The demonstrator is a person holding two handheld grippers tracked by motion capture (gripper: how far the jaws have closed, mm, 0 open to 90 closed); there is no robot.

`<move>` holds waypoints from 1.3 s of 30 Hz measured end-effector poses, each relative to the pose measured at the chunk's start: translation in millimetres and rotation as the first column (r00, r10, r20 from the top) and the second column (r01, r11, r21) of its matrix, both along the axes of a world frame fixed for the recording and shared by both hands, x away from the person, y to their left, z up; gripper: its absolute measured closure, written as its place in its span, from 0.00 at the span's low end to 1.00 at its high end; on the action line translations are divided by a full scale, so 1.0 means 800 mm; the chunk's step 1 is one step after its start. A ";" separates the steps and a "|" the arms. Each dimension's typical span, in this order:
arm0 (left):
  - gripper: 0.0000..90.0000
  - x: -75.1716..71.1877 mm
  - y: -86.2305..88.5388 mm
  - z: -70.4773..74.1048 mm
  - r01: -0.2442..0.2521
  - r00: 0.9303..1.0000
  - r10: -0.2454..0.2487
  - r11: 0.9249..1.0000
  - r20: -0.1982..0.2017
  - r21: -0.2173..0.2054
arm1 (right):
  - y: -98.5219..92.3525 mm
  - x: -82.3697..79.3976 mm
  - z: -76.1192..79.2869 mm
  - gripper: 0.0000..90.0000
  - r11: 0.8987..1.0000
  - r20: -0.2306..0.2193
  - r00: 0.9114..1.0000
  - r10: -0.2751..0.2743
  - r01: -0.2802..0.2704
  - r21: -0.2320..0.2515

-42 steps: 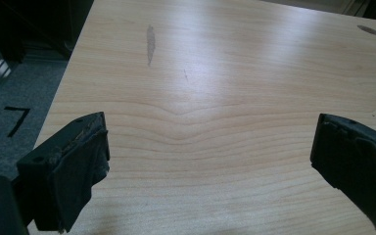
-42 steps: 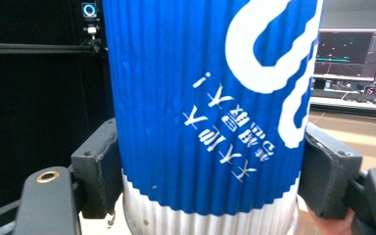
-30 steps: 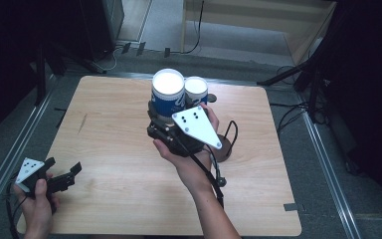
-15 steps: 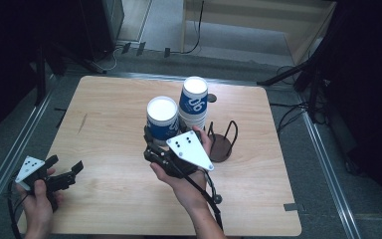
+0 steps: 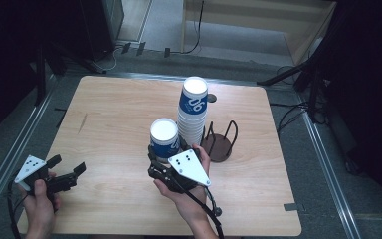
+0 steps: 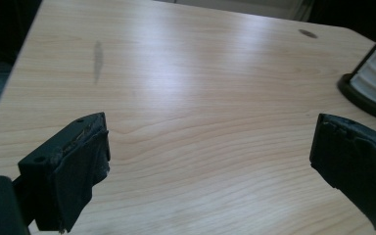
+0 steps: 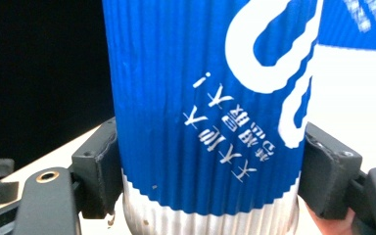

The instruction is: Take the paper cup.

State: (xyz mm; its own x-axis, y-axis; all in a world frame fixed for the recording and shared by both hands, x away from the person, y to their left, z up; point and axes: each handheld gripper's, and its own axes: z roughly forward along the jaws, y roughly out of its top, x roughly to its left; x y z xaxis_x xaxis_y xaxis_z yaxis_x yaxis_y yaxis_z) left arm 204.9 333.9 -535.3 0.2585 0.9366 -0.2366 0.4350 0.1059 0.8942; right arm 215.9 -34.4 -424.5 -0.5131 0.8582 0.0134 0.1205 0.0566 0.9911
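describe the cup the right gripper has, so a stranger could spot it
On the wooden table, find the tall stack of cups beside the black wire holder. In front stands a single upside-down blue cup, clamped in the right gripper, alone, not stacked.

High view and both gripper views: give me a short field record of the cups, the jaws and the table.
held item: blue paper cup, upside down, gripped near its rim
right gripper: jaws shut on the cup
left gripper: jaws open, nothing between them, over the table's left front
cup stack: upside down, beside the held cup
wire holder: dark round base, right of the stack
table: light wood
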 end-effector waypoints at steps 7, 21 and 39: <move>0.03 -0.004 -0.025 0.015 0.086 0.996 -0.086 0.996 0.023 0.006 | -0.012 -0.002 -0.021 0.26 1.000 -0.016 1.000 -0.013 0.013 -0.019; 0.02 -0.005 -0.068 0.061 0.194 0.977 -0.193 0.981 0.086 0.008 | -0.022 -0.006 -0.063 0.26 0.997 -0.064 0.997 -0.036 0.032 -0.071; 0.03 0.009 -0.123 0.091 0.388 0.916 -0.388 0.921 0.100 0.012 | -0.029 -0.009 -0.092 0.26 0.979 -0.057 0.997 -0.047 0.035 -0.200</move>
State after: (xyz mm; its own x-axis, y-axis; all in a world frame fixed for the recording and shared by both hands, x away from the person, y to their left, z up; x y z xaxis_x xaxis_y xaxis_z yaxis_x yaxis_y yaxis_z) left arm 212.1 235.8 -462.3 0.6235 0.7562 -0.1985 0.3533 -0.0460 0.9344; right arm 208.5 -57.3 -497.9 -0.4806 0.8674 -0.1290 0.1868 0.2450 0.9514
